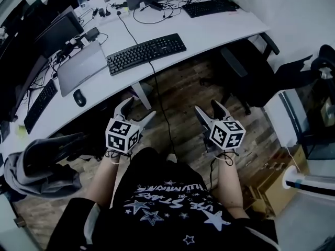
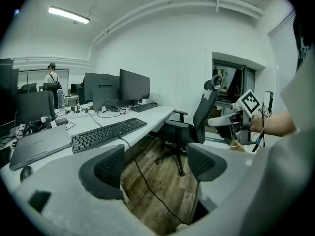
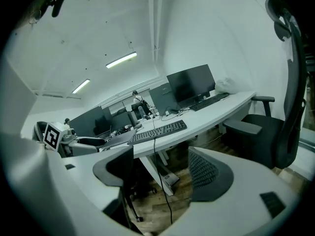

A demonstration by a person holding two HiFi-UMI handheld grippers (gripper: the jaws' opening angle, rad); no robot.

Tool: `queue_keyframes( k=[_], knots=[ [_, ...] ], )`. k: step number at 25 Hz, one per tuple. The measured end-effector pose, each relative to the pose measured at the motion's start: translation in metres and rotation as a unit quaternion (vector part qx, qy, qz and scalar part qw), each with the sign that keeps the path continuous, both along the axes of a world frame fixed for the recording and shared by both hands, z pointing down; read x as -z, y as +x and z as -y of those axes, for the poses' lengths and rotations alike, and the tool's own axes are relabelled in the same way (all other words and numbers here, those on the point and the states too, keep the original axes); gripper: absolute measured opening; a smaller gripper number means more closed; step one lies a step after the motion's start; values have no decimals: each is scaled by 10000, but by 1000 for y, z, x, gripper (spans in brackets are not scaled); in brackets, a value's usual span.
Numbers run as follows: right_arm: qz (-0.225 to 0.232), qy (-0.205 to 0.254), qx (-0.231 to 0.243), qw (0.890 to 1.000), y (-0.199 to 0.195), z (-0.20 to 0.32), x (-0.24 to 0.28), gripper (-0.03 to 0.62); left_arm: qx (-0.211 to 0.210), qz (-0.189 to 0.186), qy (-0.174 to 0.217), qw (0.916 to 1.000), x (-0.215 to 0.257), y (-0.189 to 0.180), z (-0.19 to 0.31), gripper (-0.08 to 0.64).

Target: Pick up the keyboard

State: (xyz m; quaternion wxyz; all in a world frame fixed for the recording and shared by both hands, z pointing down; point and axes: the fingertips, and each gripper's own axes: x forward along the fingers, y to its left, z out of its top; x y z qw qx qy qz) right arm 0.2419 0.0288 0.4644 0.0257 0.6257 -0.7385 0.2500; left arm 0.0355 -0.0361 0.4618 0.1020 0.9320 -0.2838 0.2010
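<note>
The black keyboard (image 1: 146, 53) lies on the white desk (image 1: 209, 30), its cable (image 1: 158, 95) hanging over the front edge to the wooden floor. Both grippers hover in front of the desk, above the person's lap and short of the desk edge. My left gripper (image 1: 138, 110) is open with nothing between its jaws; its own view shows the keyboard (image 2: 108, 133) ahead to the left beyond the open left gripper (image 2: 155, 163). My right gripper (image 1: 207, 106) is open and empty too, with the keyboard (image 3: 160, 131) ahead past the right gripper (image 3: 160, 173).
A closed grey laptop (image 1: 81, 67) and a black mouse (image 1: 79, 97) lie left of the keyboard. A second keyboard (image 1: 209, 7) and monitors sit further back. A black office chair (image 1: 246, 69) stands at the right, a cardboard box (image 1: 275, 184) beside it.
</note>
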Motion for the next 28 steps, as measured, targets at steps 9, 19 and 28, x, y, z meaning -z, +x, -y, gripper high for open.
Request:
queue_keyframes(
  k=[9, 19, 28],
  knots=[
    [-195, -195, 98, 9996, 7, 88, -11, 333, 70, 151, 2, 9999, -19, -2, 92, 394],
    [-487, -364, 348, 9975, 9, 237, -6, 350, 66, 14, -283, 9996, -31, 4, 225, 394],
    [-1492, -888, 1562, 9723, -20, 343, -17, 468, -34, 72, -426, 9991, -37, -5, 302, 394]
  ],
)
